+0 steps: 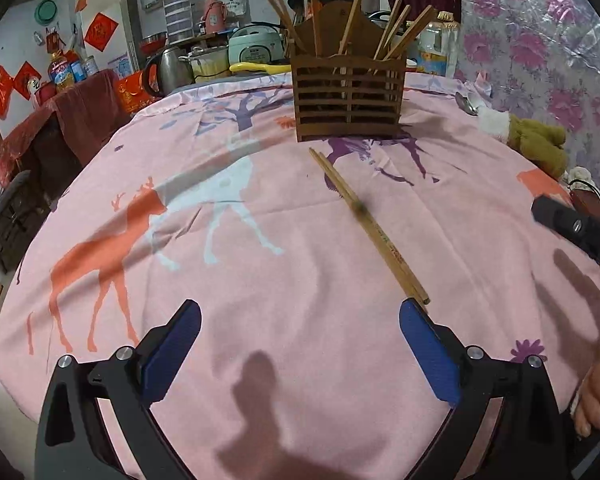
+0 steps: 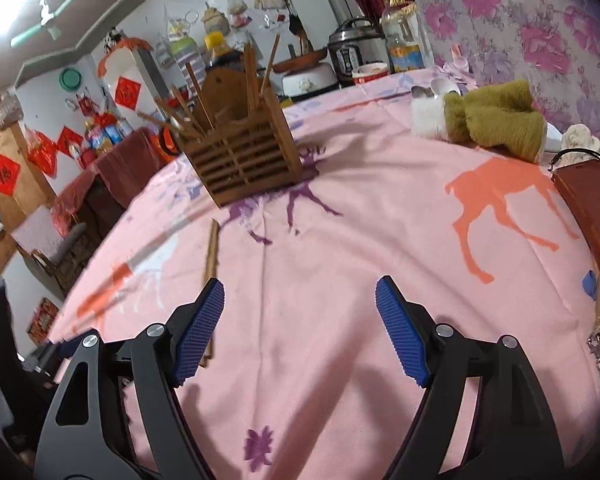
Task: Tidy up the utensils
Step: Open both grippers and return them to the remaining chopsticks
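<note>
On the bench [image 1: 260, 360]: chopsticks [image 1: 370, 228] lie loose before the wooden holder [image 1: 348, 96] | left gripper [image 1: 300, 344] wide, empty | right gripper [image 2: 300, 320] wide, empty | green cloth [image 2: 496, 120], brown case [image 2: 592, 216] aside; spoon [image 1: 466, 104] half hidden.

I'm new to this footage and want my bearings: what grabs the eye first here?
A slatted wooden holder bristling with chopsticks stands at the far middle of the pink deer-print tablecloth. A loose pair of chopsticks lies flat in front of it, running diagonally toward the open left gripper. The right gripper is open and empty too.
</note>
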Demonstrator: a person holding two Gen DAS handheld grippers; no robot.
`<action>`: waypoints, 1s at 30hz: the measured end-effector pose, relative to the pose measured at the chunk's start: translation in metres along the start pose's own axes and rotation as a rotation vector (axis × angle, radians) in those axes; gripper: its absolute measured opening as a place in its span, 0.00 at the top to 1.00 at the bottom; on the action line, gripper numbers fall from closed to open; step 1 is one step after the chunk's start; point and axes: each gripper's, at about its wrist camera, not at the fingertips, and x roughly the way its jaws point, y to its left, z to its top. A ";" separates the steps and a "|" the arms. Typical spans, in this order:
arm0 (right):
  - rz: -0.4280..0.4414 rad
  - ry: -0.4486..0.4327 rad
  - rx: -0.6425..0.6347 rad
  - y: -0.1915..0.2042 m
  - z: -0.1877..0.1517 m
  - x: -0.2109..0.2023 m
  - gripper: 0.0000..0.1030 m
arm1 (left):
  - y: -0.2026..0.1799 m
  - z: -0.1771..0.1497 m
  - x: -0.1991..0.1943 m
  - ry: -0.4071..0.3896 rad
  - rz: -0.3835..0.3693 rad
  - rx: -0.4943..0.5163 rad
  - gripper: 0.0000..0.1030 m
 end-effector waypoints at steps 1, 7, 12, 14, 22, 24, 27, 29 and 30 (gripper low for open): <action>-0.011 -0.001 -0.013 0.001 -0.001 0.002 0.26 | 0.000 0.000 0.002 0.001 0.003 -0.001 0.05; -0.022 0.024 -0.045 0.005 -0.006 0.011 0.26 | 0.000 -0.003 0.015 0.027 -0.017 -0.003 0.05; -0.018 0.044 -0.025 0.002 -0.008 0.015 0.26 | 0.001 -0.007 0.023 0.050 -0.046 -0.002 0.05; -0.018 0.044 -0.025 0.002 -0.008 0.015 0.26 | 0.000 -0.009 0.024 0.057 -0.056 0.002 0.05; 0.003 0.057 0.022 -0.006 -0.008 0.018 0.26 | -0.014 -0.011 0.028 0.076 -0.099 0.049 0.05; 0.011 0.060 0.038 -0.008 -0.008 0.019 0.26 | -0.020 -0.008 0.030 0.088 -0.112 0.060 0.05; 0.021 0.069 0.057 -0.011 -0.009 0.019 0.26 | -0.027 -0.005 0.032 0.096 -0.148 0.068 0.05; 0.027 0.072 0.063 -0.012 -0.009 0.020 0.26 | -0.033 -0.002 0.036 0.102 -0.130 0.090 0.05; 0.028 0.074 0.066 -0.012 -0.009 0.020 0.26 | -0.034 -0.001 0.039 0.108 -0.101 0.098 0.05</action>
